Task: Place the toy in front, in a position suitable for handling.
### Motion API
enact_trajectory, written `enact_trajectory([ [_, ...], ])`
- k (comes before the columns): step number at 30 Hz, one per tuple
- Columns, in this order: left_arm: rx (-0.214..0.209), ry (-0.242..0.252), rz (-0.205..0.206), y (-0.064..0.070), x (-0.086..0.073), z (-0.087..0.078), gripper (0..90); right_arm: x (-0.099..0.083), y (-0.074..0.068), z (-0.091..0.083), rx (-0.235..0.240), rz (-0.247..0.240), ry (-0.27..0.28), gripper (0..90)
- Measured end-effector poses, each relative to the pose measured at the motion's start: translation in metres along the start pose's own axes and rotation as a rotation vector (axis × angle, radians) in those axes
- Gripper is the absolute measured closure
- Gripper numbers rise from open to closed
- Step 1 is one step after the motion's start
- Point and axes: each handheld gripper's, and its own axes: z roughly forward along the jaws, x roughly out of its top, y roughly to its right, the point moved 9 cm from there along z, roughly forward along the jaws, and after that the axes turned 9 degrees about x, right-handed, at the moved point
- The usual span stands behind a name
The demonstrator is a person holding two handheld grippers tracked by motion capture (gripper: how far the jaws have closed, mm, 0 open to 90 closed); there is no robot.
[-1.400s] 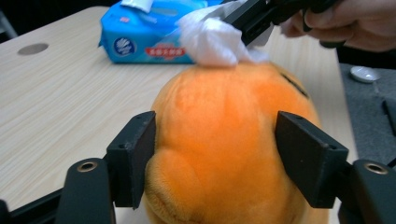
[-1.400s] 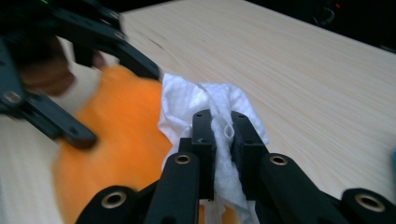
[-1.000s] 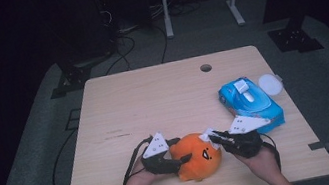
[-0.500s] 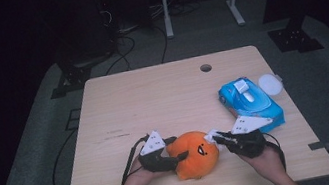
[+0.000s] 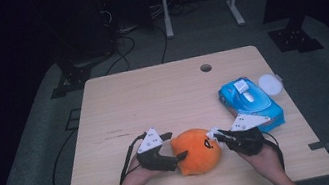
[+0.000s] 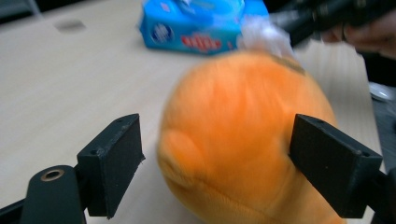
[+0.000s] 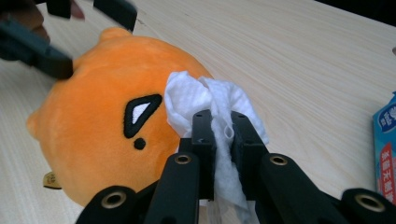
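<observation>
— Where's the orange plush toy [image 5: 196,150] sitting?

— On the wooden table [image 5: 154,104], near the edge closest to the person, right between the two grippers. It's round, with a black embroidered eye that shows clearly in the right gripper view [image 7: 140,109].

— What's the left gripper [image 5: 179,157] doing with it?

— Its jaws are spread wide, one on each side of the toy. In the left gripper view the plush [image 6: 243,140] bulges up between the two black pads; the right-hand pad looks to be against the fur, while the left-hand one stands a little clear of it. I wouldn't call that a grip.

— And the right gripper [image 5: 217,137]?

— Its jaws are pressed together on a white wipe [image 7: 205,100]. The wipe is pinched in the narrow gap between the fingers and bunches out past their tips, lying against the toy's face just beside the eye. From above you can see a bit of white [image 5: 212,134] at the toy's upper right side.

— Anything else on the table?

— A blue pack of wipes [image 5: 250,101] lies off to the right, just beyond the right hand [image 5: 261,155], with a round white lid [image 5: 270,84] beside its far corner. There's also a small round hole [image 5: 205,68] in the tabletop near the far edge
</observation>
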Motion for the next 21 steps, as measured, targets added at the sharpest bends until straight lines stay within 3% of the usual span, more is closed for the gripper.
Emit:
enact_trajectory([
  [4, -0.014, 0.013, 0.041, 0.009, 0.004, 0.004, 27.3, 0.011, -0.014, -0.002, 0.004, -0.048, 0.030, 81.3],
  [6, -0.009, 0.023, 0.062, 0.012, 0.006, 0.007, 28.2, 0.019, -0.026, -0.001, 0.041, -0.069, 0.055, 81.3],
  [8, 0.004, 0.022, 0.069, 0.011, 0.009, 0.006, 27.1, 0.020, -0.031, 0.003, 0.035, -0.091, 0.044, 81.3],
  [12, 0.009, 0.057, 0.061, 0.011, 0.014, -0.004, 17.0, 0.012, -0.017, 0.007, 0.010, -0.053, 0.034, 81.3],
  [14, -0.001, 0.049, 0.074, 0.016, 0.013, -0.004, 15.0, 0.008, -0.004, 0.006, -0.024, -0.019, 0.031, 81.3],
  [16, -0.012, 0.033, 0.077, 0.021, 0.010, 0.002, 14.1, 0.006, 0.004, 0.005, -0.025, 0.014, 0.039, 81.2],
  [21, 0.001, 0.036, 0.080, 0.024, 0.012, 0.010, 17.8, 0.009, 0.001, 0.004, -0.044, 0.000, 0.044, 81.2],
])
